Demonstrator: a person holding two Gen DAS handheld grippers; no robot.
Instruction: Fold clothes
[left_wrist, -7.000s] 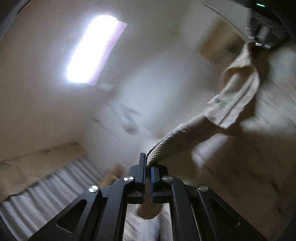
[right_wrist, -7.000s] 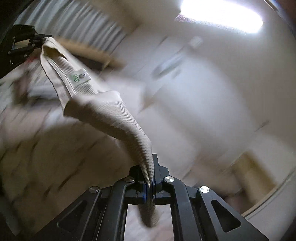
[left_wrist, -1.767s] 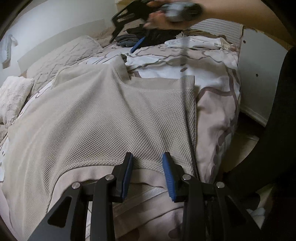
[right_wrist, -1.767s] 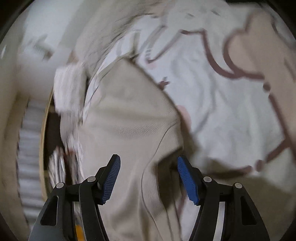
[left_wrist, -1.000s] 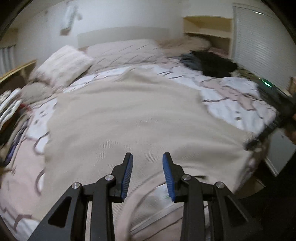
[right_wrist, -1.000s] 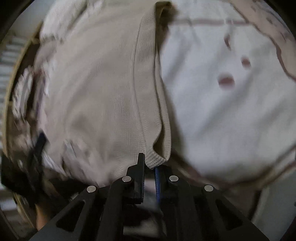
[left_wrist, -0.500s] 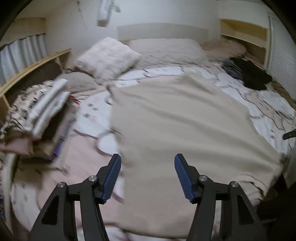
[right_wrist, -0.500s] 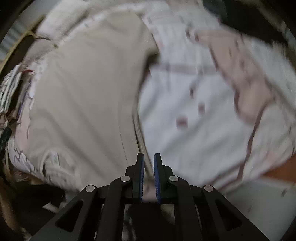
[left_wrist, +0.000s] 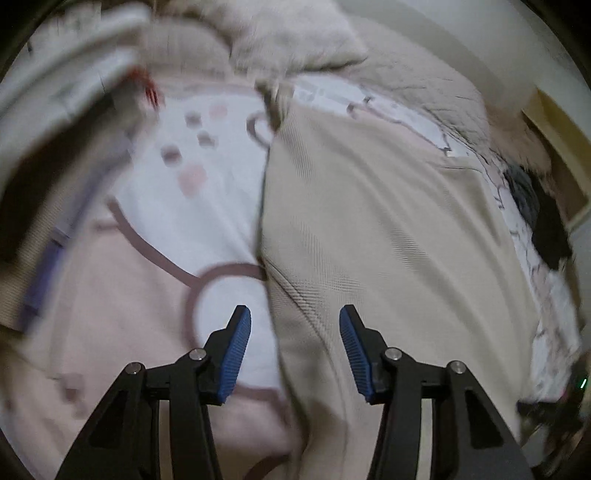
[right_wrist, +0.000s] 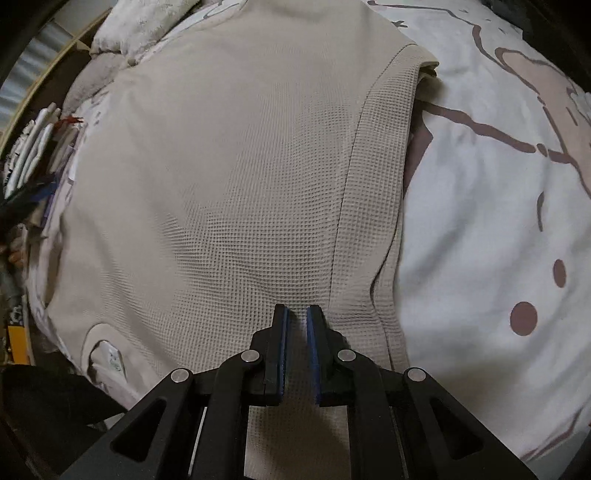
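A beige waffle-knit garment (right_wrist: 240, 177) lies spread flat on the bed. In the right wrist view its right side is folded in as a long strip (right_wrist: 380, 177). My right gripper (right_wrist: 296, 321) hovers low over the garment's near part, its jaws a narrow gap apart with nothing between them. In the left wrist view the garment (left_wrist: 388, 229) fills the right half, and my left gripper (left_wrist: 294, 334) is wide open and empty over its left edge, one finger over the bedsheet (left_wrist: 155, 236), the other over the cloth.
The bed has a white and pink patterned cover (right_wrist: 491, 221). Pillows (left_wrist: 295, 33) lie at the head. A stack of folded clothes (right_wrist: 33, 147) sits at the bed's left side. Dark clothes (left_wrist: 543, 218) lie at the far right.
My left gripper has swung down toward the garment's left edge and stays open. My right gripper has moved in over the garment, its jaws still almost closed.
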